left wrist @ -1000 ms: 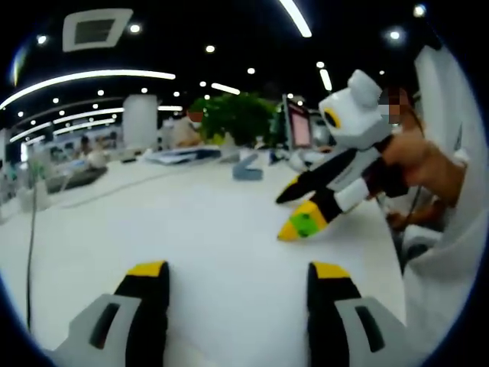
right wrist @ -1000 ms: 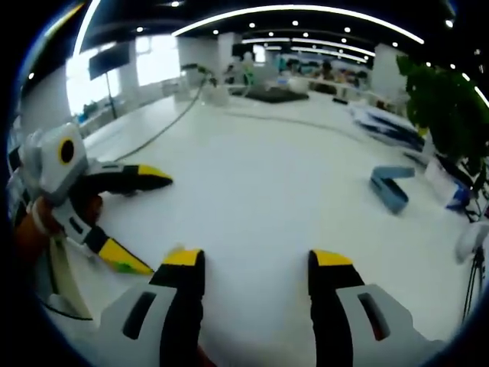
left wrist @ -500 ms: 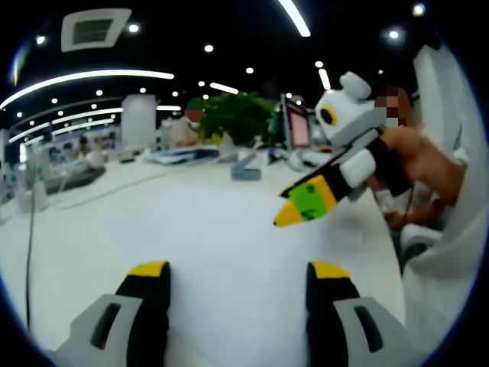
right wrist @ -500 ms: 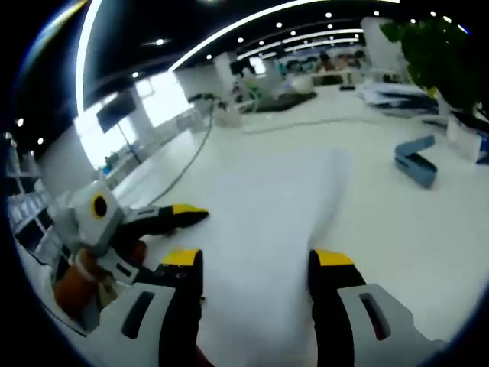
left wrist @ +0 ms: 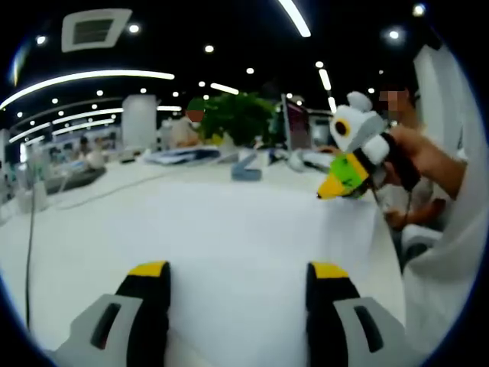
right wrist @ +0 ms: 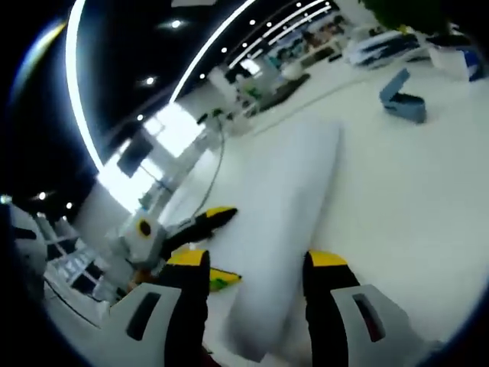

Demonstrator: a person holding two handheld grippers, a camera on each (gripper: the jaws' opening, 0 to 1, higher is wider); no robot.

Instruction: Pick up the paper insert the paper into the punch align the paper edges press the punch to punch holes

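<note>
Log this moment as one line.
phase: paper pickup | left claw: open, over paper | right claw: at paper edge, grip unclear | punch: beyond paper, untouched

Right gripper view: paper (right wrist: 286, 222) motion-blurred, edges soft, near end cut off behind jaws. Punch (right wrist: 403, 103) small, detail unreadable. Left gripper view: right gripper (left wrist: 341, 180) jaw gap indistinct against paper.

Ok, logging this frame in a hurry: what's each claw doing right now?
Left claw: open, holding nothing.
Right claw: cannot be told; the paper rises between its jaws, which look apart.
</note>
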